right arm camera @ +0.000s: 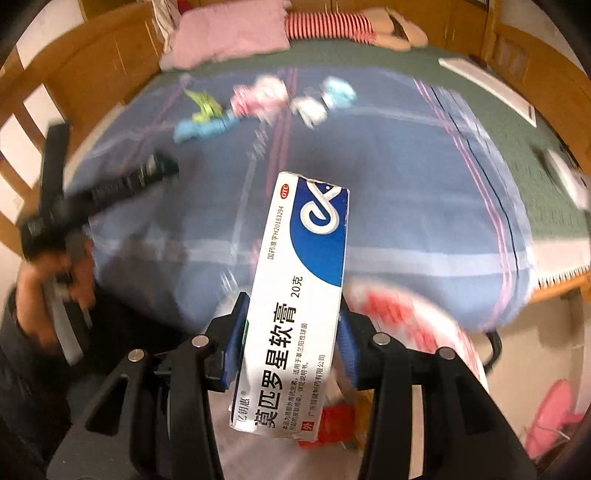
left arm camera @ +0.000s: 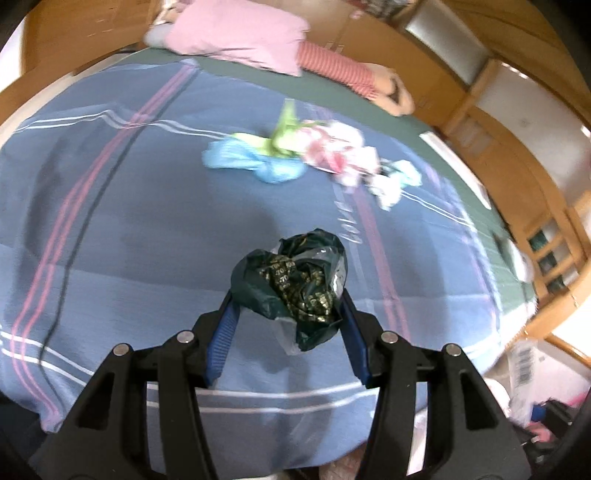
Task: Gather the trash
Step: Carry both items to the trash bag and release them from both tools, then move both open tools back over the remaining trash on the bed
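Observation:
My left gripper [left arm camera: 290,299] is shut on a crumpled dark green plastic bag [left arm camera: 295,280], held above the blue striped bedspread [left arm camera: 129,221]. My right gripper [right arm camera: 293,306] is shut on a white and blue ointment box [right arm camera: 299,302], which stands lengthwise between the blue pads over the bed's near edge. Further up the bed lie loose scraps: a blue wrapper [left arm camera: 251,162], a green one [left arm camera: 284,133], a pink and white one [left arm camera: 332,147] and a pale crumpled one [left arm camera: 395,181]. The same scraps [right arm camera: 258,99] show blurred in the right wrist view. The left gripper [right arm camera: 147,173] and the hand holding it appear there at the left.
A pink pillow [left arm camera: 240,33] and a striped plush toy [left arm camera: 340,70] lie at the head of the bed. Wooden bed rails [right arm camera: 33,122] and cabinets [left arm camera: 517,122] surround it. A red and white bag [right arm camera: 406,325] sits blurred below the right gripper, off the bed's edge.

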A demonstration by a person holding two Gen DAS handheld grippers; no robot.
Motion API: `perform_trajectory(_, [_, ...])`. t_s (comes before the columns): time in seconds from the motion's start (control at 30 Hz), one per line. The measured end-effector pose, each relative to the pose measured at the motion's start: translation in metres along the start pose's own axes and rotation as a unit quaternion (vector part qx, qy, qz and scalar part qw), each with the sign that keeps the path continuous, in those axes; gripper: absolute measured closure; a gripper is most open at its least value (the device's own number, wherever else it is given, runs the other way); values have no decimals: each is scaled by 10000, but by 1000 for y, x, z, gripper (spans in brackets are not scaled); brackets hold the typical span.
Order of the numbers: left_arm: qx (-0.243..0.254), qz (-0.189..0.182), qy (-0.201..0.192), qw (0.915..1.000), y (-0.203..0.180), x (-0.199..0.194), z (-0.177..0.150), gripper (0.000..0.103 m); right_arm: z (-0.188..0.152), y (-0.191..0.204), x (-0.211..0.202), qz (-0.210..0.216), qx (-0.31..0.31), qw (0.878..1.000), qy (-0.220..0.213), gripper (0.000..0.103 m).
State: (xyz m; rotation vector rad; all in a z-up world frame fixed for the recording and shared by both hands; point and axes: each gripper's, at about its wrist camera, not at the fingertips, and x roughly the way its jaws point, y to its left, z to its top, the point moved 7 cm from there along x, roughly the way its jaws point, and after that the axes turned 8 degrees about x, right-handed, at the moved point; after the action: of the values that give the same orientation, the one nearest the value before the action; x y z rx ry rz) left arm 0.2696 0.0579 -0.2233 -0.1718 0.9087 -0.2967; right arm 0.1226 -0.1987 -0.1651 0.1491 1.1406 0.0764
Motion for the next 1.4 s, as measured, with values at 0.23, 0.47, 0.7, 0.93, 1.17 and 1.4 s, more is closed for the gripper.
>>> perform_trajectory(0.23, [936, -906, 37, 9915, -61, -2, -16, 49, -50, -25, 33, -342, 81, 9946, 980, 31])
perform_trajectory(0.47, [2030, -2606, 319, 9433, -148, -18, -58, 49, 9, -99, -33, 62, 2300, 9692, -877, 25])
perform_trajectory(0.7, [4102, -3126, 890, 8521, -233, -31, -143, 22, 20, -121, -28, 189, 3007, 9489, -942, 24])
perform_trajectory(0.93, [3180, -2813, 527, 9038, -208, -20, -103, 8, 15, -112, -20, 304, 3027, 9488, -849, 24])
perform_trajectory(1.17, [1455, -1818, -72, 9725, -141, -5, -42, 8, 22, -102, -14, 286, 2985, 9507, -790, 24])
perform_trajectory(1.4, [989, -386, -631, 9923, -91, -5, -12, 7, 33, -86, -30, 198, 2700, 9533, -1342, 24])
